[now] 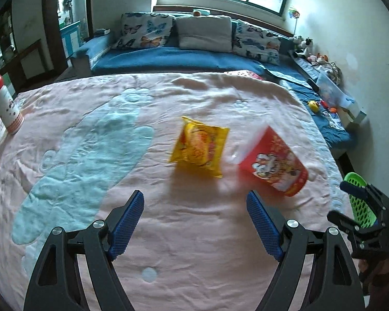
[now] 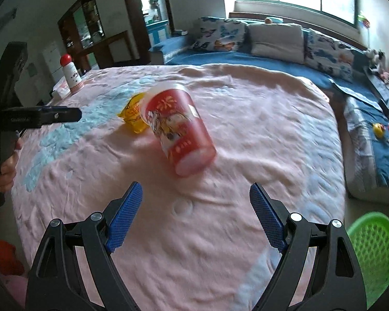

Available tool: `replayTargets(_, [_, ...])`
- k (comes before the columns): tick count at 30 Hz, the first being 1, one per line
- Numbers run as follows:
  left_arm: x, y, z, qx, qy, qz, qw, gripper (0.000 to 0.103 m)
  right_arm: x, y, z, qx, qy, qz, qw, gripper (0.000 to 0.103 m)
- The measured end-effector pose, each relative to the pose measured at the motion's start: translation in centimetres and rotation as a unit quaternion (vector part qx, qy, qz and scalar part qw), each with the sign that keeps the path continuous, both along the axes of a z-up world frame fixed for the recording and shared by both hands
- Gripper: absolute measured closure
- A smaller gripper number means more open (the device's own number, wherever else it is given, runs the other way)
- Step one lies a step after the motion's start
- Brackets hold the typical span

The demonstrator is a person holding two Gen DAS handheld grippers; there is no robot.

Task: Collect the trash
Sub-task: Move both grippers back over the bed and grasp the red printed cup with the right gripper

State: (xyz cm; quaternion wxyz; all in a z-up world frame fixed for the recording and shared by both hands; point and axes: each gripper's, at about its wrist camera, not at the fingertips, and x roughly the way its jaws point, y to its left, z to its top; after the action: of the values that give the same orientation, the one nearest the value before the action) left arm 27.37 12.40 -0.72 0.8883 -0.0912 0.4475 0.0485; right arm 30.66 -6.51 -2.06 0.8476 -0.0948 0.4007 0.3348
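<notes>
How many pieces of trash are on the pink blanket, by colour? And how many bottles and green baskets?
Yellow snack packet: 1
Red cup: 1
White bottle with red cap: 1
Green basket: 1
Total: 4

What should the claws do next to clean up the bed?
Probably move the right claw forward over the red cup and close on it. The cup lies tipped on the pink blanket, straight ahead of that open, empty claw, and the green basket waits beside it. The left claw could take the yellow packet.
</notes>
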Motion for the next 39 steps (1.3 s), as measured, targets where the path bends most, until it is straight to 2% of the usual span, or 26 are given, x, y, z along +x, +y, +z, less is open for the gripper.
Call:
replayTargets(7, [0.5,2.2,-0.3,0.003,0.001,0.011,0.9999,0.025,2.5,4.3,-0.7,-0.033,-0.014,0.038,0.999,0.019])
replayTargets(14, [1.7,4.1,-1.0,-0.006,0.009,0.019,0.9998,0.025,5.1,7.0,-2.3,-0.062,-0.007,0.068,0.996,0.019])
replayTargets(20, [2.8,5.0,-1.6,-0.004,0.012,0.019,0.9997,0.025,6.5,9.0,-3.6,-0.080,-0.005,0.074,0.994,0.019])
replayTargets(24, [3.9,5.1,-2.0,-0.018,0.012,0.008,0.9997,0.025,7.1,9.6,-4.1,-0.086,-0.002,0.075,0.993,0.019])
replayTargets(27, [4.7,4.8,-2.2,-0.007,0.013,0.001,0.9999,0.025,7.5,9.9,-4.5,-0.090,0.003,0.074,0.993,0.021])
replayTargets(29, [5.5,4.6,-2.4,-0.008,0.014,-0.007,0.9999,0.025,7.6,10.0,-4.6,-0.092,0.004,0.074,0.993,0.027])
replayTargets(32, [6.6,4.4,-2.7,-0.009,0.017,-0.014,0.9997,0.025,7.5,10.1,-4.5,-0.097,-0.001,0.073,0.993,0.028])
replayTargets(39, [9.3,3.1,-3.9,-0.008,0.022,-0.047,0.9986,0.025,6.9,8.2,-3.9,-0.084,0.001,0.052,0.995,0.030])
